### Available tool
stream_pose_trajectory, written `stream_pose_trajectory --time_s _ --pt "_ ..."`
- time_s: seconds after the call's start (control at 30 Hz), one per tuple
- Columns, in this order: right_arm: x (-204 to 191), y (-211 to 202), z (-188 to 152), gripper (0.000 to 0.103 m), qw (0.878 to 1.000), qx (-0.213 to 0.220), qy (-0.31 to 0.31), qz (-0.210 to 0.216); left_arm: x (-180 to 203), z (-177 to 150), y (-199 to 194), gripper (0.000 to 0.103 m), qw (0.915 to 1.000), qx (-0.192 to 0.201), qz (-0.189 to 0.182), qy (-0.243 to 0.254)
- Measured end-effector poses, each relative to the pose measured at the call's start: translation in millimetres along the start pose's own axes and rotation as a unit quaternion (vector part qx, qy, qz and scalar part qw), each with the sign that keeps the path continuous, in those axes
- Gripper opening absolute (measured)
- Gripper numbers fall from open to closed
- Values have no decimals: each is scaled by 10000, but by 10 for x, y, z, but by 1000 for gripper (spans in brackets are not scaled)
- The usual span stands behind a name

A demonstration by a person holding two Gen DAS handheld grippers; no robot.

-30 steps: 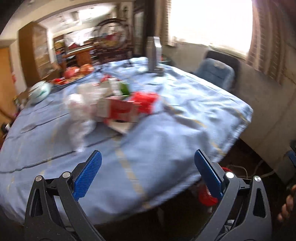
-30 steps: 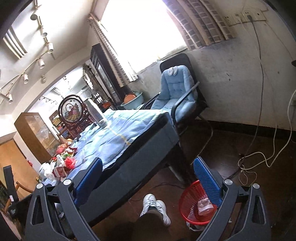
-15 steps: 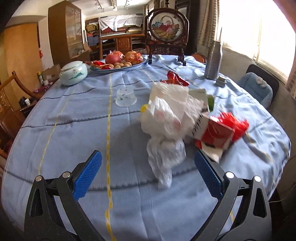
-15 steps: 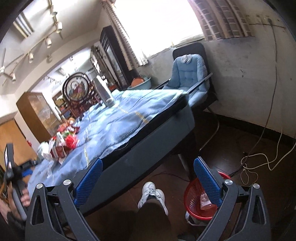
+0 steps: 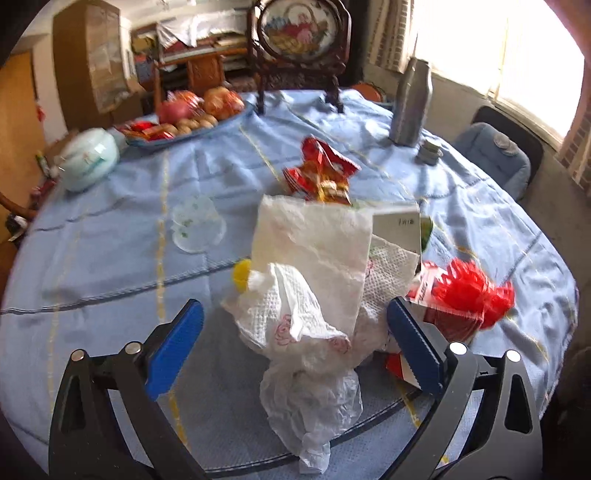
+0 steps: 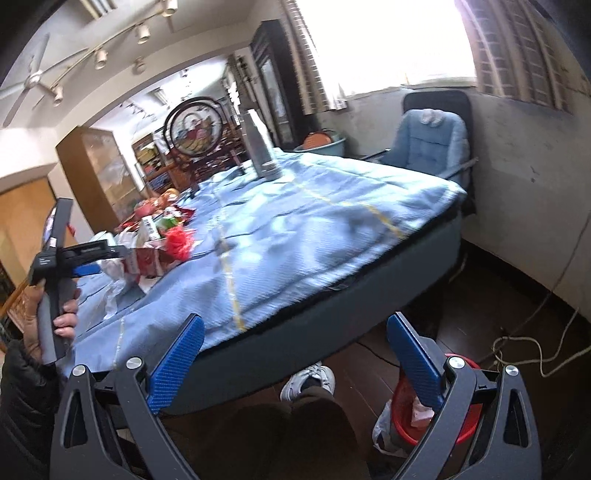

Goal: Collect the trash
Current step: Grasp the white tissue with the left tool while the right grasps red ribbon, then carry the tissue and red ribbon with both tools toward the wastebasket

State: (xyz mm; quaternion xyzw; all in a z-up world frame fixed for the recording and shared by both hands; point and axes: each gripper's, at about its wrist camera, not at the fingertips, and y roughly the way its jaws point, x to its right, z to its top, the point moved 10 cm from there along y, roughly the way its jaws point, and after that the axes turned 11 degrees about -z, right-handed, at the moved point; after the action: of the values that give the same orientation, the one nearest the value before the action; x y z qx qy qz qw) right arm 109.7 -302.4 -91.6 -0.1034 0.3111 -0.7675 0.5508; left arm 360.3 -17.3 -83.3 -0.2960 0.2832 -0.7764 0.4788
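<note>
A heap of trash lies on the blue tablecloth (image 5: 110, 266): crumpled white napkins and a plastic bag (image 5: 310, 280), a red carton (image 5: 443, 321), a red mesh tuft (image 5: 469, 291) and a red snack wrapper (image 5: 321, 173). My left gripper (image 5: 294, 314) reaches over the heap with its jaws closing. The white napkins sit between the blue pads, and the pads do not touch them. My right gripper (image 6: 295, 325) stands open and empty off the table's edge, above the floor. From there the left gripper (image 6: 85, 258) shows in a hand beside the heap (image 6: 155, 251). A red bin (image 6: 458, 424) stands on the floor.
On the table are a fruit tray (image 5: 192, 122), a pale green lidded pot (image 5: 88, 158), a clear cup (image 5: 197, 227), a metal flask (image 5: 412, 103) and a round framed ornament (image 5: 299, 33). A blue chair (image 6: 428, 140) stands by the wall. A shoe (image 6: 310, 380) and cables (image 6: 535, 343) are on the floor.
The left gripper has swung to face the table and closed in on the trash heap, now between its slightly narrowed jaws. The right view has turned toward the table, bringing the left hand into sight.
</note>
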Motion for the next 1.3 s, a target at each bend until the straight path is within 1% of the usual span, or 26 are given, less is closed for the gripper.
stream_pose_trajectory --time_s 0.03,0.07,0.1,0.13,0.17,0.2,0.23,0.3,0.37,0.43,0.53,0.6,0.67,0.7,0.77,0.83,0.87,0.97,1.03,1.07,1.13,1.17,1.2,1.23,1.3 --pt "-66 12 23 97 10000 7 -64 26 5 -22 -5 61 9999 -14 -160 58" --pt "-127 19 43 97 9999 25 -121 36 -4 -35 -21 52 9997 -39 -218 88" --pt "-196 25 70 97 9998 57 -195 51 -43 -43 -62 45 9997 -24 -258 51" --pt "-266 32 98 97 9996 89 -268 81 -91 -37 -127 44 9995 61 -318 -55" --pt "-351 42 131 97 9992 117 -352 135 -158 -36 -225 44 9988 199 -400 -198" --pt "-442 52 152 97 9989 137 -417 189 -213 -36 -304 44 9983 305 -408 -273" --pt "-513 62 180 97 9984 149 -478 251 -293 -49 -401 44 9980 433 -335 -305" --pt "-700 99 252 94 9973 133 -587 428 -384 -78 -502 44 9981 533 -138 -261" --pt "-908 147 339 91 9955 86 -664 670 -469 -131 -543 44 9981 558 -11 -256" --pt "-1096 207 420 90 9938 69 -758 810 -523 -202 -516 44 9981 509 -46 -337" --pt "-1365 341 518 86 9917 -1 -903 915 -580 -268 -434 45 9982 448 -2 -399" --pt "-1534 448 553 81 9902 -113 -987 983 -615 -265 -440 45 9979 480 58 -434" --pt "-1708 514 549 76 9873 -229 -1101 1125 -605 -242 -487 47 9969 623 -60 -469" --pt "-1799 544 542 75 9857 -257 -1191 1166 -606 -246 -486 49 9969 628 -75 -471" --pt "-1922 605 526 75 9837 -245 -1370 1140 -598 -253 -471 49 9970 604 -133 -474" --pt "-1873 746 576 75 9883 -215 -1277 811 -600 -266 -479 50 9969 594 -169 -491" --pt "-1823 834 611 75 9908 -314 -1092 739 -599 -267 -477 50 9969 588 -173 -494" --pt "-1740 1050 668 74 9929 -664 -591 786 -600 -256 -500 50 9965 657 -176 -494" --pt "-1742 1164 678 72 9923 -816 -419 836 -607 -256 -527 51 9958 720 -186 -532" --pt "-1765 1218 673 68 9914 -897 -379 872 -620 -255 -540 51 9953 757 -193 -570" --pt "-1823 1316 634 55 9892 -1058 -344 959 -644 -247 -552 51 9944 807 -210 -648" --pt "-1847 1368 602 27 9870 -1180 -282 1056 -652 -249 -556 51 9941 820 -213 -671" --pt "-1851 1392 591 24 9853 -1245 -201 1148 -659 -250 -561 51 9938 839 -220 -693" --pt "-1823 1378 612 24 9851 -1215 -51 1219 -661 -247 -563 51 9937 849 -225 -703" --pt "-1764 1208 679 23 9871 -929 51 1306 -671 -240 -573 51 9931 883 -246 -735"
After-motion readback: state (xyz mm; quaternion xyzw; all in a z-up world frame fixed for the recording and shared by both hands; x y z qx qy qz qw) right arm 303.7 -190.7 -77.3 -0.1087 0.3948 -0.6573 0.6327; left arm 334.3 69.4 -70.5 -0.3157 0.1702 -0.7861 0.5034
